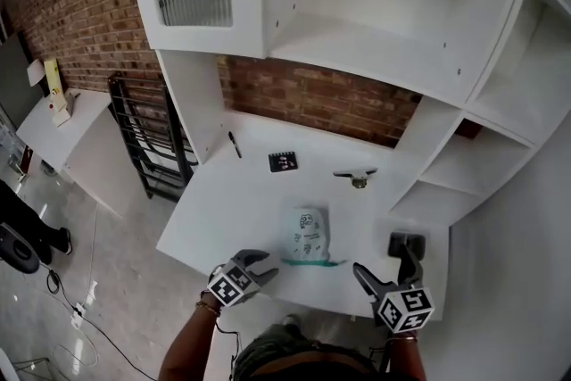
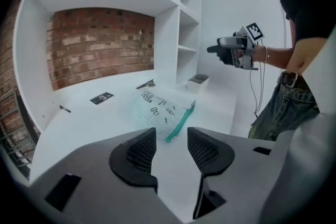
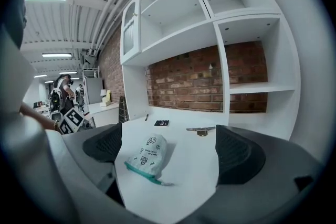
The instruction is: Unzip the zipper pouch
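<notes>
The zipper pouch (image 1: 306, 234) is white mesh with black printed figures and a teal zipper (image 1: 312, 262) along its near edge. It lies flat on the white desk (image 1: 241, 201), close to the front edge. My left gripper (image 1: 266, 266) hovers just left of the zipper's end, jaws narrowly open with nothing between them. In the left gripper view the pouch (image 2: 160, 107) lies just beyond the pads (image 2: 142, 152). My right gripper (image 1: 385, 261) stands wide open to the pouch's right, apart from it. In the right gripper view the pouch (image 3: 146, 155) lies ahead between the spread jaws.
Farther back on the desk lie a black card (image 1: 283, 161), a pen (image 1: 234, 144) and a small metal piece (image 1: 357, 178). A small grey box (image 1: 406, 243) sits by my right gripper. White shelves (image 1: 375, 31) rise above, and a black rack (image 1: 147, 138) stands at left.
</notes>
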The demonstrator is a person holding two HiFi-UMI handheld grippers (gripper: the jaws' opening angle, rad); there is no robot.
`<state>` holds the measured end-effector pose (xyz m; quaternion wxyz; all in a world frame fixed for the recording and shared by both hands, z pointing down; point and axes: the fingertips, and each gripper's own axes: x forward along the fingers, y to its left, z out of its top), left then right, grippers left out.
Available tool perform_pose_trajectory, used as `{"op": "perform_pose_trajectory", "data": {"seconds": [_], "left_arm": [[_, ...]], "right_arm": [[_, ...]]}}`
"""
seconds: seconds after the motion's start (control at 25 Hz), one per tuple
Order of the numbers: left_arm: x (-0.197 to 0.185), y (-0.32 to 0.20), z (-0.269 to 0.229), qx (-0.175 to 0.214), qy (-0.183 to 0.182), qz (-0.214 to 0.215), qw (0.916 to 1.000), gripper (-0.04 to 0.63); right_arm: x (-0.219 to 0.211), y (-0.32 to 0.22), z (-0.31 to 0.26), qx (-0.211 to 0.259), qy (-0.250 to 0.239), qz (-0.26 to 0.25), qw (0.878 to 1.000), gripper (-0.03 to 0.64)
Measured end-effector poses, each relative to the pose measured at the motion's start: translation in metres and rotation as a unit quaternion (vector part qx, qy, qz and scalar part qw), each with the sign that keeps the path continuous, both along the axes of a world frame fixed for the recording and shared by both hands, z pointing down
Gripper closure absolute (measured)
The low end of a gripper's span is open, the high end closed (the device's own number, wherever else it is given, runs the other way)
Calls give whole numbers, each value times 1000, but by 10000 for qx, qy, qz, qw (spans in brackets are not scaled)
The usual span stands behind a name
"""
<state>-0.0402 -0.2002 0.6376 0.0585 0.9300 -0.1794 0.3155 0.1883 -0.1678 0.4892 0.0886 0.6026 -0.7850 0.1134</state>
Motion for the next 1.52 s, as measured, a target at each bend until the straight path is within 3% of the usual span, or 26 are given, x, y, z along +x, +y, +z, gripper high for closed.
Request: {"op": "perform_pose_trajectory", "data": {"seconds": [0.12, 0.32, 0.56, 0.68, 0.84, 1.0, 1.08, 1.2, 1.28, 1.36, 1.44, 1.52], "left_arm": [[12, -13, 29, -9, -408, 423, 9983, 410], [32, -27, 49, -295, -496, 820, 9950, 420], [40, -42, 67, -277, -817, 1101, 9902, 425], [46, -45, 69, -363, -779, 1179, 9893, 461], [53, -44, 74, -659, -583, 1035, 9907, 580], [57, -45, 67, -1019, -268, 705, 9919, 588], [55, -46, 66, -961, -336, 704, 9923, 586], [44, -51, 69, -343, -795, 901, 9922, 586], [34, -48, 72, -146, -1213, 1315, 9838, 576], [26, -40, 75, -32, -1583, 1904, 9689, 468], [24, -29, 81, 248, -1987, 2700, 9418, 405], [28, -23, 85, 714, -2351, 3495, 9042, 394]], "right_arm": [[9, -6, 5, -44, -7, 155, 9999, 63], [26, -11, 12, -125, -7, 432, 9990, 63], [38, -17, 17, -260, 27, 563, 9981, 63], [39, -24, 16, -239, 36, 571, 9981, 63], [37, -31, 17, -212, 69, 553, 9982, 63], [33, -36, 19, -221, 77, 478, 9986, 63], [29, -39, 19, -202, 63, 433, 9988, 63], [24, -42, 19, -188, 80, 352, 9992, 63], [22, -42, 19, -188, 133, 297, 9993, 63], [22, -41, 19, -194, 205, 261, 9993, 63], [24, -40, 20, -231, 248, 252, 9991, 63], [28, -40, 20, -246, 246, 285, 9990, 63]]}}
